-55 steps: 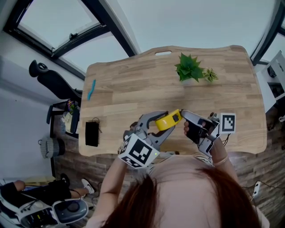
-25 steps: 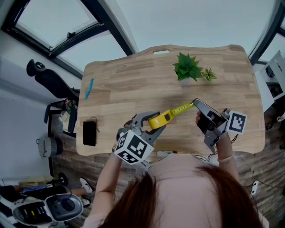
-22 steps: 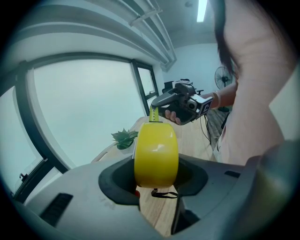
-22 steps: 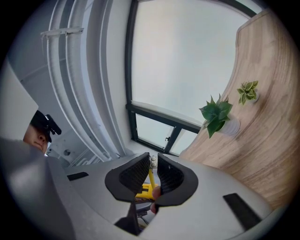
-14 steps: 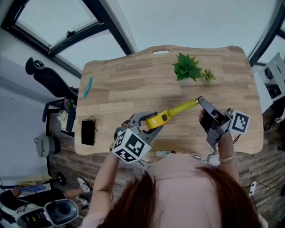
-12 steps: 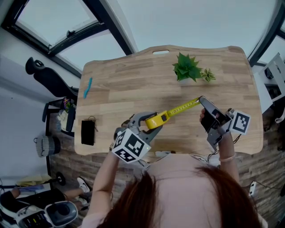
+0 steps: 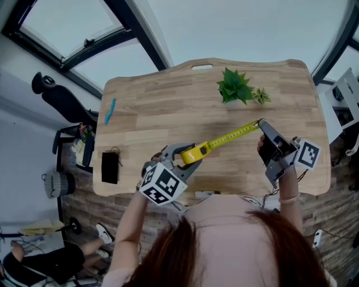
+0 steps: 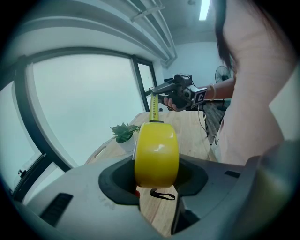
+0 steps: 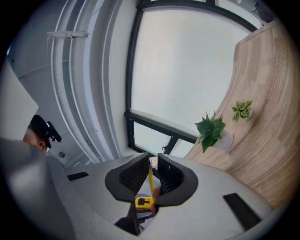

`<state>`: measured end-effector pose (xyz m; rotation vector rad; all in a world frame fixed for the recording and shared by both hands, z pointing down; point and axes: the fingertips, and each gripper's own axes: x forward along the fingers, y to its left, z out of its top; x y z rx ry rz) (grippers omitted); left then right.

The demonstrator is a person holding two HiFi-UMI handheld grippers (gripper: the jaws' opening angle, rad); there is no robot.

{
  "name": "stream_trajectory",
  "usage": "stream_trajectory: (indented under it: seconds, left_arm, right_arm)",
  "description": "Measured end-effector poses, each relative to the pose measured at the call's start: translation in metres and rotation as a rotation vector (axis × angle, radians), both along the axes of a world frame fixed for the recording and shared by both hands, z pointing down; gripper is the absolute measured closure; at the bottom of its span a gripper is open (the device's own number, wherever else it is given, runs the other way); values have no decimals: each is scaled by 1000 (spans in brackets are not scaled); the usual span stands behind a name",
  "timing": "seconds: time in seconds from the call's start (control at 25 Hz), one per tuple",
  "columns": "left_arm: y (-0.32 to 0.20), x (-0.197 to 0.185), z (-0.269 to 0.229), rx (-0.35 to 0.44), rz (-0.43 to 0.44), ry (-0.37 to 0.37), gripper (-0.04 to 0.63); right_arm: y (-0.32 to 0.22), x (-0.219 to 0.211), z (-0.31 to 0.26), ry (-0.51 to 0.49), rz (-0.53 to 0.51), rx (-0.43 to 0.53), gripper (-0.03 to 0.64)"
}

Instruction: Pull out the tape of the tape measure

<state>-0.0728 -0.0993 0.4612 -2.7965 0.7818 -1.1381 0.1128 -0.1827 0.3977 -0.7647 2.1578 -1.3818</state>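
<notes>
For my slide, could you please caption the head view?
Left tool grips the tape measure; right tool holds its extended tape.

Bright, even daylight from windows [image 8: 84,108] beyond left gripper [image 8: 156,171], plus ceiling strip [image 8: 205,9] overhead. Faint soft shadows on table [image 7: 168,117]. Glare spot on tape measure [image 8: 157,150]. Gripper views: strong fisheye w/ dark vignette at edges, foreground blurred.

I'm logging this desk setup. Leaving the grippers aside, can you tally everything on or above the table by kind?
Tape measure: 1
Potted plants: 2
Blue pen-shaped item: 1
Black pouch: 1
Total: 5
</notes>
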Motion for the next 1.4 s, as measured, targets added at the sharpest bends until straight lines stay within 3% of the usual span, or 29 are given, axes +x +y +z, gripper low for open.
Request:
stream_trajectory:
  seconds: [1.4]
  left_arm:
    - [2, -7, 12, -51, 23, -29, 430]
  right_arm:
    - [-21, 99, -20, 40, 217, 46, 568]
